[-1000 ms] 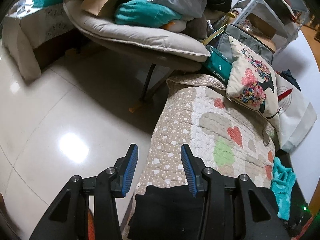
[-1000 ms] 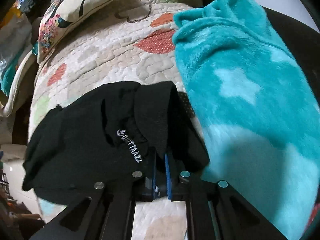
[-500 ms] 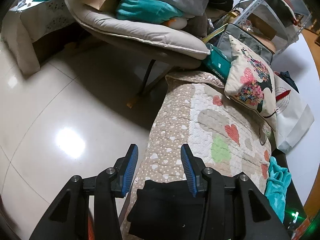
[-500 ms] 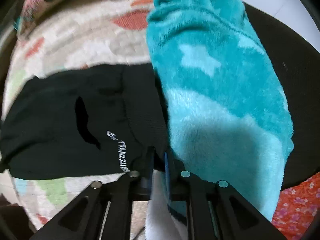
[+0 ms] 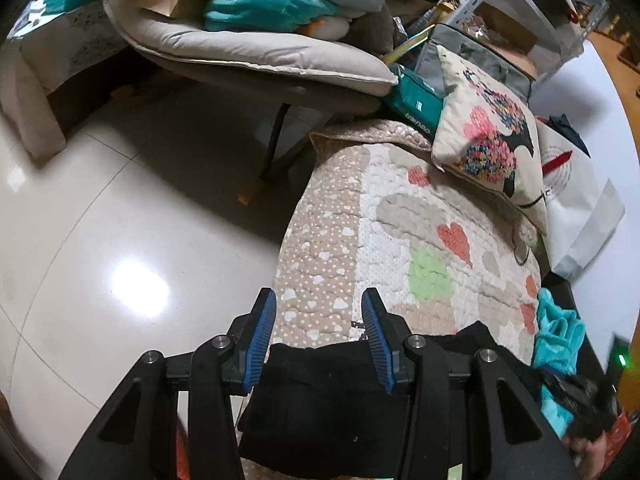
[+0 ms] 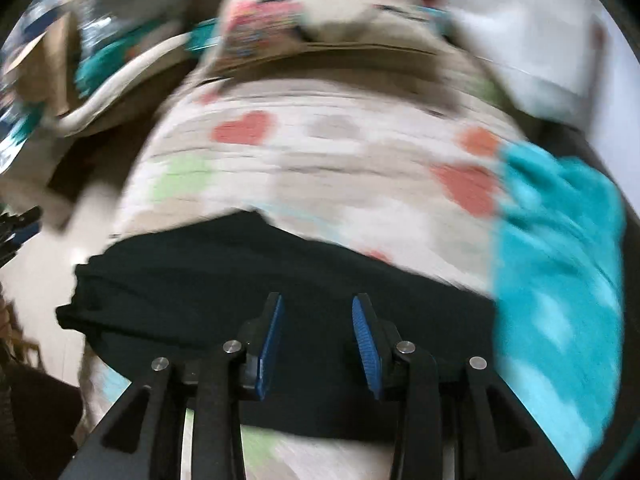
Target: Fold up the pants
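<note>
The black pants (image 5: pixel 320 400) lie folded in a flat dark bundle at the near end of the heart-patterned quilt (image 5: pixel 400 220). My left gripper (image 5: pixel 318 312) is open and empty, just above the pants' far edge at the quilt's left side. In the right wrist view, which is blurred by motion, the pants (image 6: pixel 240 280) spread across the quilt (image 6: pixel 320 160). My right gripper (image 6: pixel 316 316) is open and empty above the pants' near part.
A teal fleece garment (image 6: pixel 560 280) lies right of the pants, and shows in the left wrist view (image 5: pixel 556 332). A patterned pillow (image 5: pixel 492 148) and a white bag (image 5: pixel 576 200) sit at the quilt's far end. A loaded chair (image 5: pixel 256 52) and glossy tile floor (image 5: pixel 100 240) are left.
My right gripper has let go of the black pants, opened, and swung up and back fast. The pants now lie flatter. The left gripper has barely moved.
</note>
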`<state>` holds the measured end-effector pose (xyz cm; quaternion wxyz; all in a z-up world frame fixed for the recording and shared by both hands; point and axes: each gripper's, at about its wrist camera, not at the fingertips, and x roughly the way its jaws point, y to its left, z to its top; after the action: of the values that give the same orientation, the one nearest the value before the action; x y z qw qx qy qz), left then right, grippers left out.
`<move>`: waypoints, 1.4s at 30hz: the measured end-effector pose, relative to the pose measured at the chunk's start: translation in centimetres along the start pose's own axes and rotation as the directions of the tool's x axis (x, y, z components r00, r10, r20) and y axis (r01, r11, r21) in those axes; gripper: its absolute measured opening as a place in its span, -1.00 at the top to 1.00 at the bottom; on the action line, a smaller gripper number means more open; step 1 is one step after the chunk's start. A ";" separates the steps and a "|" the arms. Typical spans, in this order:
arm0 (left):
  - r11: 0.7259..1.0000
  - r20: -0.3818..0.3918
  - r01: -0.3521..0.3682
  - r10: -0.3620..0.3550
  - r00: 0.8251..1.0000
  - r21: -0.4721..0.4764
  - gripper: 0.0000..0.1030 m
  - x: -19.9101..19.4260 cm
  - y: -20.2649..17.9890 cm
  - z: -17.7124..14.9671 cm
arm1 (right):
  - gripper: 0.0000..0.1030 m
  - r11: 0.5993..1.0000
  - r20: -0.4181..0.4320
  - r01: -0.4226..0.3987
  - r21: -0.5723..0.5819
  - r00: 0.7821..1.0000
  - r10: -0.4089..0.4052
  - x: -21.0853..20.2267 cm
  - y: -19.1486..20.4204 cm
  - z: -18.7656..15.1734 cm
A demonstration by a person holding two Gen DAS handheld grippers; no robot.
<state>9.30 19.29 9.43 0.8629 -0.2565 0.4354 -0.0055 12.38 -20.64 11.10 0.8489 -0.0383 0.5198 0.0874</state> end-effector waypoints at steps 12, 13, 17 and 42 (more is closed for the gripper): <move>0.999 -0.034 0.023 -0.022 0.999 0.044 0.16 1.2 -1.7 0.4 | 0.18 0.995 -0.103 -0.081 -0.058 0.992 0.075 11.4 2.3 4.9; 0.998 -0.038 0.024 -0.022 0.999 0.054 0.16 1.4 -2.0 0.3 | 0.18 0.994 -0.102 -0.088 -0.059 0.991 0.081 11.7 2.5 4.9; 0.997 -0.062 0.023 -0.018 0.998 0.079 0.16 2.1 -2.9 -0.2 | 0.68 0.989 -0.093 -0.140 -0.035 0.986 0.137 11.8 3.4 4.8; 0.999 -0.059 0.009 -0.007 0.998 0.039 0.16 2.2 -1.8 0.1 | 0.96 0.998 0.044 0.044 -0.048 0.998 -0.042 7.5 3.0 6.2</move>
<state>11.17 17.24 8.69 0.8545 -0.2412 0.4594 -0.0249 20.56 -15.92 7.28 0.8603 -0.0685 0.4983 0.0827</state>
